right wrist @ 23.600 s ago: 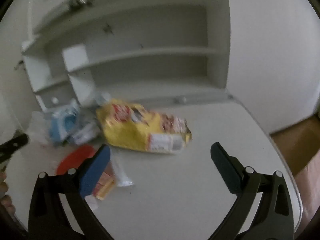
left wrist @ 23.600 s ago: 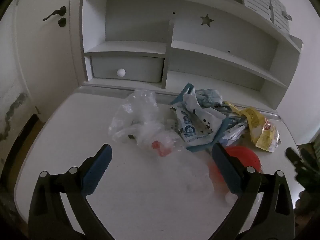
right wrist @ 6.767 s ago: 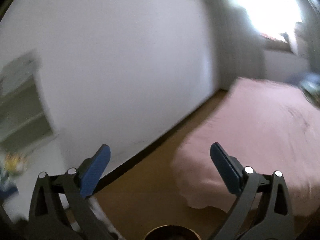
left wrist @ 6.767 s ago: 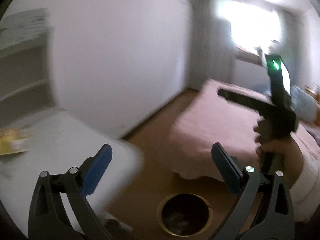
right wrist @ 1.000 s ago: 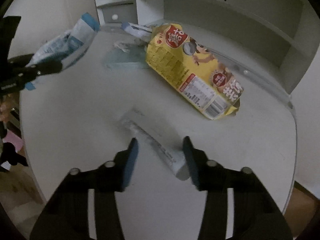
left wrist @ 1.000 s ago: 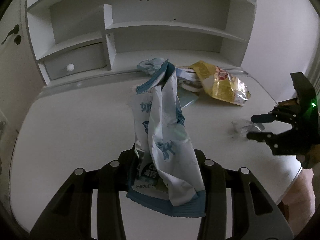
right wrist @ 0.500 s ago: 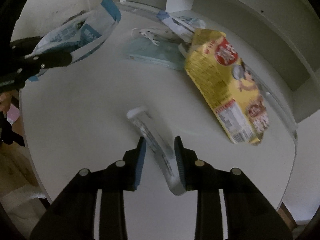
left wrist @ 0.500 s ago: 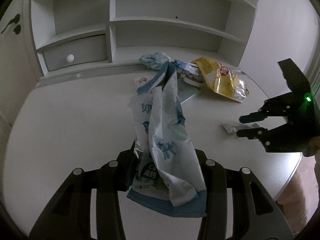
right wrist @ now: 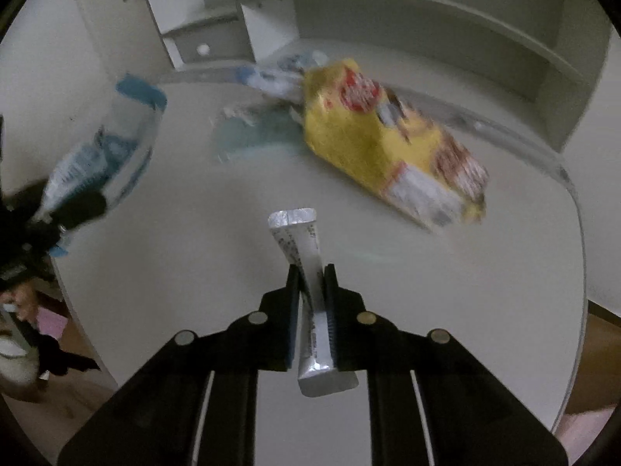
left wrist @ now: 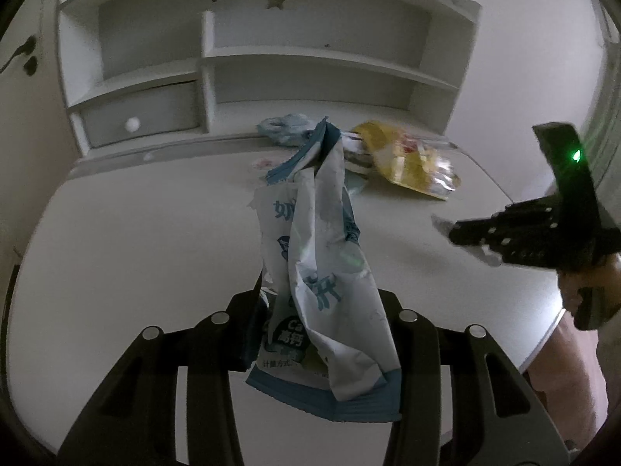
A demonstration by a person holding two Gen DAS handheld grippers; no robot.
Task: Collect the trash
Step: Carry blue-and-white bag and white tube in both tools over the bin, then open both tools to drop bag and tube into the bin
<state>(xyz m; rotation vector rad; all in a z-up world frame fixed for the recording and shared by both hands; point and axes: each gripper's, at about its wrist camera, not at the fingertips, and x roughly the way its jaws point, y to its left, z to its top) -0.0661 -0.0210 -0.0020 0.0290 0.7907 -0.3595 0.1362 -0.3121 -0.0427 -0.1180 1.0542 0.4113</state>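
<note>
Only the right wrist cam shows the right gripper (right wrist: 311,272) pinching one silver wrapper (right wrist: 304,268); left gripper (left wrist: 322,291) clamps one blue-white bag (left wrist: 322,272), one yellow bag (right wrist: 388,139) lies on the desk (right wrist: 186,252).

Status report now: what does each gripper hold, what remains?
Left gripper shut on blue bag. Right gripper shut on silver sachet. Yellow bag remains on desk.
</note>
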